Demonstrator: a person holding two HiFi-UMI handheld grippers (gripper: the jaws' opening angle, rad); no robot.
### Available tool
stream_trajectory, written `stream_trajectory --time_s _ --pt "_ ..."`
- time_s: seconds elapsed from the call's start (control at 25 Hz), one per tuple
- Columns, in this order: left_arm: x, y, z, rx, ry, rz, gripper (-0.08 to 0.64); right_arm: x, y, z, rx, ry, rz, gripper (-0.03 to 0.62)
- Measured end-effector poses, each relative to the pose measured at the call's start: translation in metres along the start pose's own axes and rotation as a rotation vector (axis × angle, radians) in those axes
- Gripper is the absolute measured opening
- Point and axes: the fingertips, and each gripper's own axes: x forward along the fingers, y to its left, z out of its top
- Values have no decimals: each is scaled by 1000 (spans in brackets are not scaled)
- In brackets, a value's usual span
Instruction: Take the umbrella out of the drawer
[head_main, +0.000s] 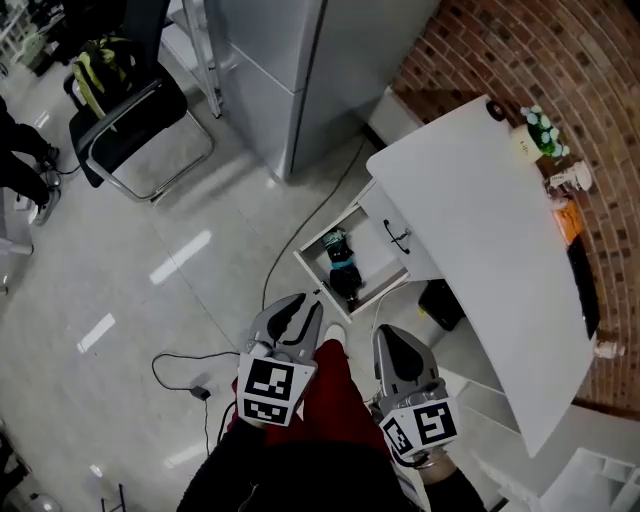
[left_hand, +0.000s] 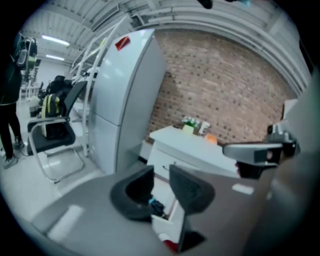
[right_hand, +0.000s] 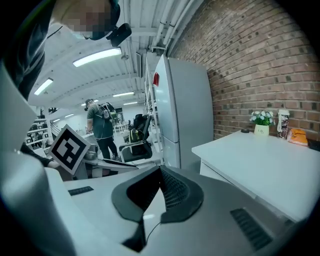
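In the head view a white drawer (head_main: 312, 268) stands pulled out from the white desk (head_main: 480, 220). A dark folded umbrella with a teal band (head_main: 343, 265) lies inside it. My left gripper (head_main: 305, 300) hovers just short of the drawer, jaws apart with nothing between them. In the left gripper view its jaws (left_hand: 161, 170) frame the drawer, and the umbrella (left_hand: 156, 206) shows low between them. My right gripper (head_main: 393, 335) is to the right, nearer the desk front. Its jaws (right_hand: 160, 169) meet at the tips and hold nothing.
A tall grey fridge (head_main: 290, 70) stands behind the drawer, with a black chair (head_main: 130, 115) to its left. A black cable (head_main: 190, 375) loops on the floor. A flower pot (head_main: 543, 130) and small items line the desk's far edge. A person (right_hand: 102, 130) stands far off.
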Motion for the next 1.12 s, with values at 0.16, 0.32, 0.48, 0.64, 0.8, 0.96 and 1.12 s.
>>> stream_trajectory --time_s 0.16,0.32,0.48,0.64,0.8,0.96,1.12 --pt "44 4 -18 -43 45 27 118 18 -28 -22 -3 31 37 -2" --pt "82 4 -45 -80 98 70 140 31 -54 -52 12 79 64 -2" --pt "124 8 -74 -110 124 111 155 46 -78 -84 29 116 69 -2" --pt "158 7 -110 -157 173 133 170 55 -93 -114 50 156 93 -2" --pt "188 7 -142 -205 201 150 189 66 -106 -148 53 197 92 -2" --pt "214 10 -170 -233 230 171 197 77 -114 -179 63 236 94 -2" --pt "239 15 -195 -287 267 192 214 89 -120 -202 43 273 104 -2"
